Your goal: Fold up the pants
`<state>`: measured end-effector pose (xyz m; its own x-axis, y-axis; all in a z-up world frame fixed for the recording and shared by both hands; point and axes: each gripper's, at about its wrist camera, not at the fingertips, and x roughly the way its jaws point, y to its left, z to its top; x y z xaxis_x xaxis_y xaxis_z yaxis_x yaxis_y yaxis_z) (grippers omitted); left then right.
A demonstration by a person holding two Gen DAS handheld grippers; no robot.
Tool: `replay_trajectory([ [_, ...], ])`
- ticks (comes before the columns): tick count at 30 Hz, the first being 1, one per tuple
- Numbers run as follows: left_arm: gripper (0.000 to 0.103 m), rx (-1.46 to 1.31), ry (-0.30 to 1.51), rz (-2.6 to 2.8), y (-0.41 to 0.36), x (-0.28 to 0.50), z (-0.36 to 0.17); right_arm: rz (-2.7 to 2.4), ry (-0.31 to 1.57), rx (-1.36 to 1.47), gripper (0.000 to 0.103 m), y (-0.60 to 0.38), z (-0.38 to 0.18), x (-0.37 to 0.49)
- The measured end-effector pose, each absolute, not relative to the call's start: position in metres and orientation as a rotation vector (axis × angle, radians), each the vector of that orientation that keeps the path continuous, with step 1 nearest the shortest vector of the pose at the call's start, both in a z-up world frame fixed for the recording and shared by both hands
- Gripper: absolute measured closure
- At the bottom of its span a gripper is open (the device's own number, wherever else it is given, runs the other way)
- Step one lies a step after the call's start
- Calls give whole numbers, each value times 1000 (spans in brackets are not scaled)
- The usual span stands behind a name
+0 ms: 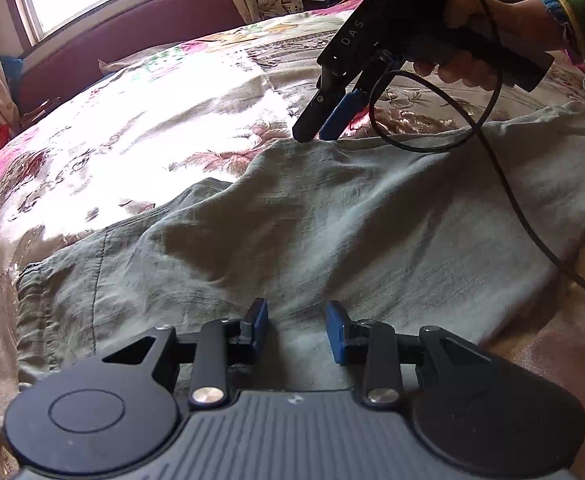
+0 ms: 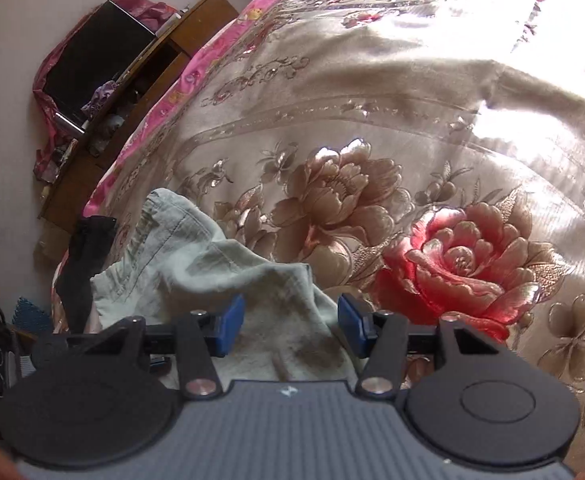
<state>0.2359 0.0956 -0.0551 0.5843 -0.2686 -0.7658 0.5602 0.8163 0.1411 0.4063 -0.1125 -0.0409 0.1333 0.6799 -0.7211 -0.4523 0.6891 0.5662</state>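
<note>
Grey-green pants [image 1: 292, 232] lie spread across a floral bedspread [image 1: 132, 120], the elastic waistband at the left. My left gripper [image 1: 296, 332] is open just above the near edge of the pants, holding nothing. My right gripper [image 1: 318, 130] comes down from the upper right, its blue pads [image 1: 340, 114] slightly apart at the far edge of the pants. In the right wrist view the right gripper [image 2: 290, 328] is open, with a corner of the pants [image 2: 212, 268] lying between and in front of its fingers.
A black cable [image 1: 504, 184] loops from the right gripper across the pants. A padded maroon ledge [image 1: 132, 36] and a window lie behind the bed. A wooden cabinet with a black screen [image 2: 104, 52] stands by the bed's far edge.
</note>
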Motion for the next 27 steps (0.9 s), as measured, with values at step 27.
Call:
replay_trajectory([
  [27,55,389,797,-486,94,240,-52,879,1145,92,53,-99,-18,390],
])
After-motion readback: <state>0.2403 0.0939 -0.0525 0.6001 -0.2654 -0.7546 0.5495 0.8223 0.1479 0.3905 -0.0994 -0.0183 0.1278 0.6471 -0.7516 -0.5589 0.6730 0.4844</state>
